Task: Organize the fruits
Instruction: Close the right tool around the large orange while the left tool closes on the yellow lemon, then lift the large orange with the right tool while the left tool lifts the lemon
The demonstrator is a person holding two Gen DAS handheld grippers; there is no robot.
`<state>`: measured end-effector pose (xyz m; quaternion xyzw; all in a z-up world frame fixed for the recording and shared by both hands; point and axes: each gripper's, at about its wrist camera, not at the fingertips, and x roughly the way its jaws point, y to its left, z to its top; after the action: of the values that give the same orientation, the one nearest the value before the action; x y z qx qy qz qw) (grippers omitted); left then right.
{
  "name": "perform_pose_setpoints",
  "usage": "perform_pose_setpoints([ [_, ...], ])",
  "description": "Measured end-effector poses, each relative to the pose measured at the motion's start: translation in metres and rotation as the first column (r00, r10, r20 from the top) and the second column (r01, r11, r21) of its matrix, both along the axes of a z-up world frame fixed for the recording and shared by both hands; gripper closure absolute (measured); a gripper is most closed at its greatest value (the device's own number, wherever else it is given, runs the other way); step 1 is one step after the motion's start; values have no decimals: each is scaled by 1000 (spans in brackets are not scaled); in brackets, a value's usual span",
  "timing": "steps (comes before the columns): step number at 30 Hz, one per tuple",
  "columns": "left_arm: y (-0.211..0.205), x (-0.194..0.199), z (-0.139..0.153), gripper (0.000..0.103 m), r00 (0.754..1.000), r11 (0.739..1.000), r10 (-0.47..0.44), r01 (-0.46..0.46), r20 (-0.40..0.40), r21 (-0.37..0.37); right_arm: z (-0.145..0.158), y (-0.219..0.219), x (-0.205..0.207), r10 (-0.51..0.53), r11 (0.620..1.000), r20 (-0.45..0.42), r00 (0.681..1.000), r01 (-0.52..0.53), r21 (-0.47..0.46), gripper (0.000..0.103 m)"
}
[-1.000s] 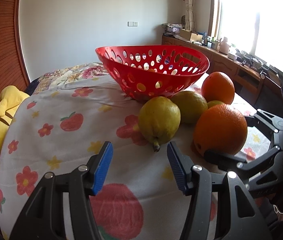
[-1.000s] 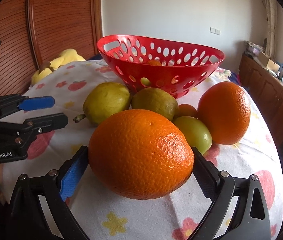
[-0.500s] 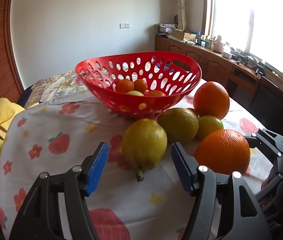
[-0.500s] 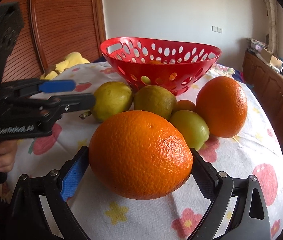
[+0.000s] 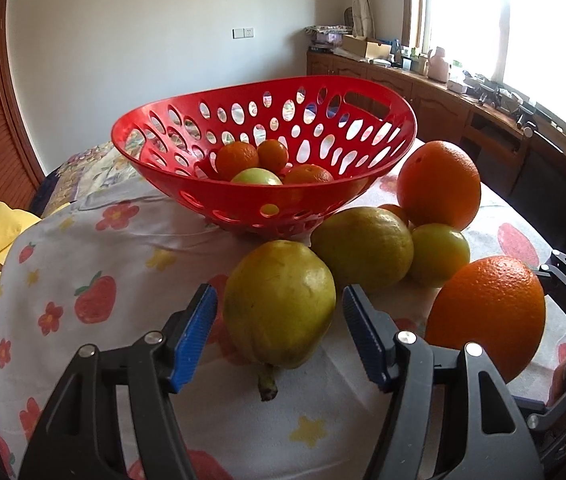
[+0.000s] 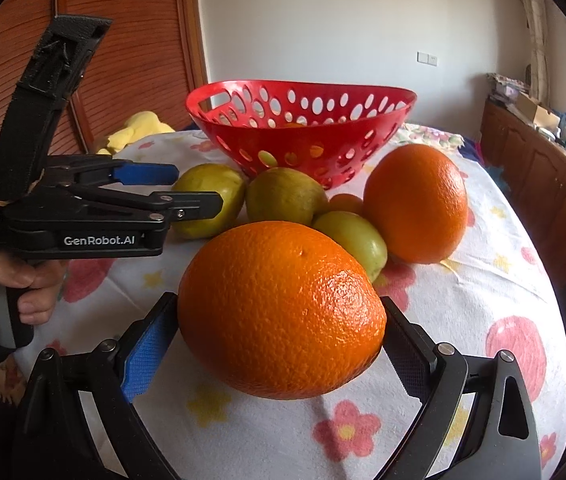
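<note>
Each black hand-held gripper [image 5: 279, 336] has blue ribbed pads [image 5: 193, 336], silver screws and white "GenRobot.AI" lettering [image 6: 99, 240].

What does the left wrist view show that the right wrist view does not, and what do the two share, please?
Only the left wrist view shows the basket's inside: two small oranges and a green fruit, plus the bright window. Only the right wrist view shows the hand holding the left gripper and its GenRobot.AI lettering. Both show the red basket, the pear between the left gripper's open fingers, the large orange clamped in the right gripper, a second orange and the flowered tablecloth.
</note>
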<state>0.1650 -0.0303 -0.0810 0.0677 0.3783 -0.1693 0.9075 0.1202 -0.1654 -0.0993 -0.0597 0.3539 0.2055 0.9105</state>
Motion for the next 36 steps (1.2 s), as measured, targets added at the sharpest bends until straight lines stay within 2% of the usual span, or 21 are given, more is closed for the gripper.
perform_pose_setpoints([
  [11,-5,12,-13,38,999,999,9,-7,-44,33,-3,2,1,6,1000,-5,1000,-6,1,5],
  [16,-4,11,-15,42,999,1000,-2,3,-45,25,-4,1,2,5,1000,-7,1000,-5,9,5],
  [22,-3,2,-15,42,999,999,-19,20,-36,34,-4,-1,2,7,1000,-9,1000,-7,13,5],
  [36,14,-42,-8,42,1000,999,-27,26,-9,-18,-4,-1,3,6,1000,-14,1000,-6,20,5],
])
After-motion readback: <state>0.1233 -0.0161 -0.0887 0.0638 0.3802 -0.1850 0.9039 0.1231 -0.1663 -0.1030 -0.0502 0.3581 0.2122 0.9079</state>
